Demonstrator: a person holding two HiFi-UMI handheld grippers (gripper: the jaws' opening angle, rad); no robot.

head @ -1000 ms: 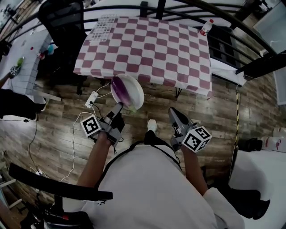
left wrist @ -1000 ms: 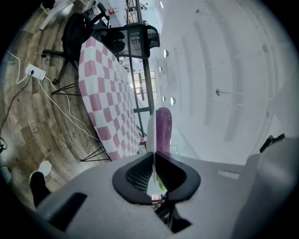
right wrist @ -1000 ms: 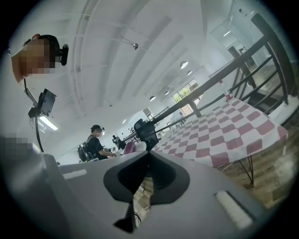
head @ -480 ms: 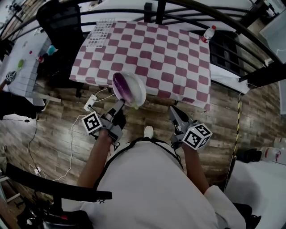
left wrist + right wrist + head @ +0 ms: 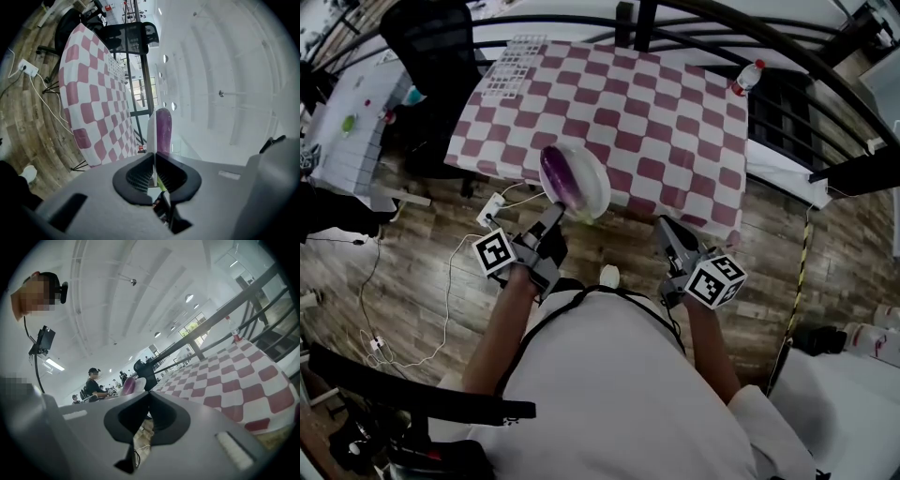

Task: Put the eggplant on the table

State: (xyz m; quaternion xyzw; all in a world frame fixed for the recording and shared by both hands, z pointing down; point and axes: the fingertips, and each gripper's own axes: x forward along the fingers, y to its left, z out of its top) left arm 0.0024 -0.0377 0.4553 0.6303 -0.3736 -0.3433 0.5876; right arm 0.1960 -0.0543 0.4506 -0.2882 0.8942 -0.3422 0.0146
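left gripper [image 5: 553, 217]: fingers pressed together on the thin rim of a white plate [image 5: 581, 186]; in the left gripper view [image 5: 153, 157] the rim runs straight out from between the black pads
eggplant [image 5: 555, 174]: purple, lying on the plate, toward its left side in the head view; in the left gripper view [image 5: 163, 129] seen as a rounded purple shape against the plate's face [image 5: 151, 133]
plate position: held out ahead of the person, seen against the near edge of the table [image 5: 619, 112]; cannot tell whether above the cloth or just short of it
right gripper [image 5: 664, 228]: fingers closed tip to tip with nothing between them, pointing toward the table's near edge, to the right of the plate and apart from it; same closed tips in the right gripper view [image 5: 149, 394]
table: covered with a red and white checked cloth, bare in the middle
bottle [image 5: 748, 77]: upright at the far right corner of the table
chair [image 5: 431, 37]: black, beside the table's far left corner
power strip [image 5: 492, 208]: white, on the wooden floor [image 5: 412, 272] just below the table's left edge, with white cables trailing from it
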